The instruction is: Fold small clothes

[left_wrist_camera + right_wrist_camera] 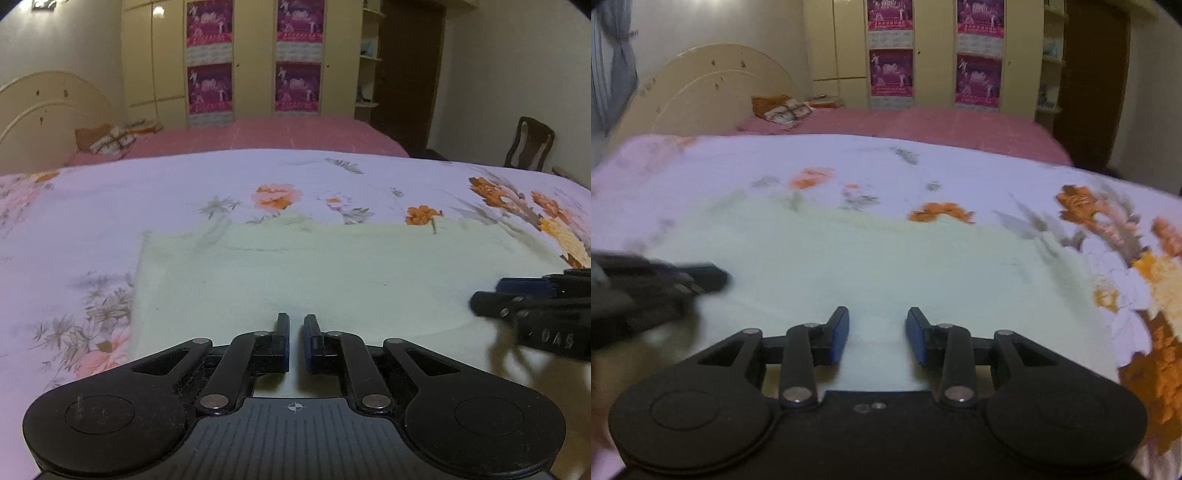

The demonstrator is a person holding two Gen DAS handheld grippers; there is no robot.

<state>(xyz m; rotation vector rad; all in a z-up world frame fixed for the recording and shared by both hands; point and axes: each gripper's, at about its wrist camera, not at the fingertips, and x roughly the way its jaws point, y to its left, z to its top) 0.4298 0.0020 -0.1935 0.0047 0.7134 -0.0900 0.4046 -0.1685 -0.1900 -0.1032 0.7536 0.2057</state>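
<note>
Hand-held gripper (877, 334) jaws parted above flat, pale-green knit garment (886, 258).

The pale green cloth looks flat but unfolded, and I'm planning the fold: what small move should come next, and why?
Probably lower both grippers onto the near edge of the cloth. The left gripper shows only a narrow gap, with nothing in it, so it likely needs to open first; the right gripper is open, and neither holds fabric.
</note>
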